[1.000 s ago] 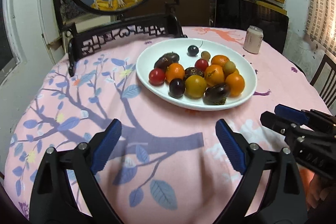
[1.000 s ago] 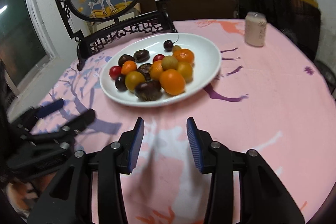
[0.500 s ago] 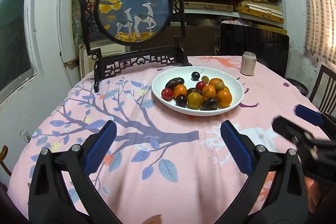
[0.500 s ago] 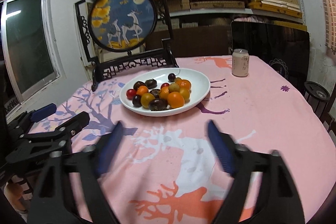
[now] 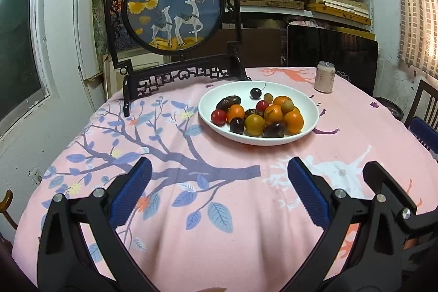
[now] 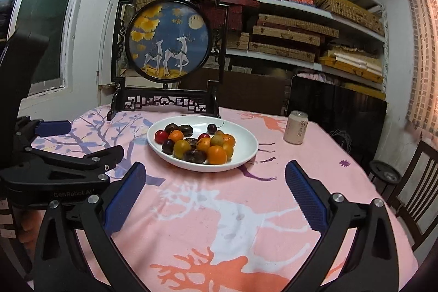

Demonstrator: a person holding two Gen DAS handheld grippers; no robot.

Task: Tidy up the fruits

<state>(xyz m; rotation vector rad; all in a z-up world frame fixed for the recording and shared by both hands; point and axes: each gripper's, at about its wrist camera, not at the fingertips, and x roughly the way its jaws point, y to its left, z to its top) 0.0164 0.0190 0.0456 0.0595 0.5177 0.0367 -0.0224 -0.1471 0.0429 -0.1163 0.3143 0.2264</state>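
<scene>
A white plate sits on the pink tablecloth past the table's middle. On it lies a heap of fruits: oranges, a yellow one, red tomatoes, dark plums, a cherry with a stem. My left gripper hangs open over the near cloth, nothing between its blue pads; the right wrist view shows it at the left. My right gripper is short of the plate, its jaws opening wide with nothing between them. Its blue pad shows at the right edge of the left wrist view.
A framed round deer screen stands on the table's far left edge. A pale drink can stands at the back right. Dark chairs are beside the table on the right; shelves of boxes line the back wall.
Both grippers have drawn back from the plate and tipped up, so it looks smaller and farther. The right jaws went from narrow to wide; the left opened slightly more.
</scene>
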